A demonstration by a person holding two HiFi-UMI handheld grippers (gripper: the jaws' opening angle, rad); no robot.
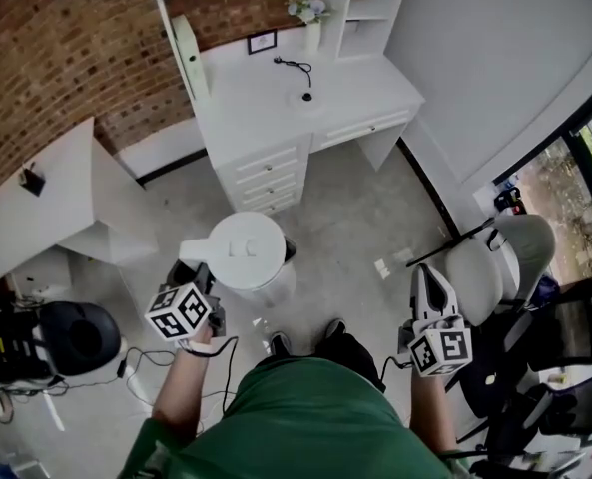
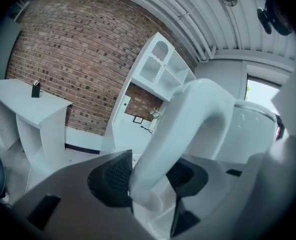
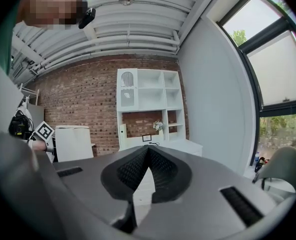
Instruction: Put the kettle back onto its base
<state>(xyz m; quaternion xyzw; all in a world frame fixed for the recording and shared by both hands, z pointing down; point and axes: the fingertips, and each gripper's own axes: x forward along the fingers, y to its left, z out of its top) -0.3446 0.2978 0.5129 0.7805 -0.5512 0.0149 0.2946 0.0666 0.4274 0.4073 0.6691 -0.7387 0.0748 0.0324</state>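
White desk (image 1: pixel 266 108), with drawers and a shelf unit above: stands against the brick wall (image 1: pixel 66 58), well apart from the person

Kettle (image 1: pixel 246 250), white, lid on top: held in the air over the floor, in front of the person and well short of the desk; not on its base

Left forearm: bent at the person's left side, reaching forward, marker cube facing up

Left tool (image 1: pixel 191 269): jaws clamped on either side of the kettle's arched white handle (image 2: pixel 187 119), the dark ribbed pads (image 2: pixel 113 176) pressing against its lower end

Right forearm: held low at the person's right side, pointing forward, marker cube facing up

Right tool (image 1: pixel 427 275): jaws closed, their tips meeting, nothing between them

Base (image 1: pixel 306 97), small and round, with a dark cord (image 1: pixel 292 64): sits on the desk top

Small framed card (image 1: pixel 262 41) at the back of the desk: print too small to read
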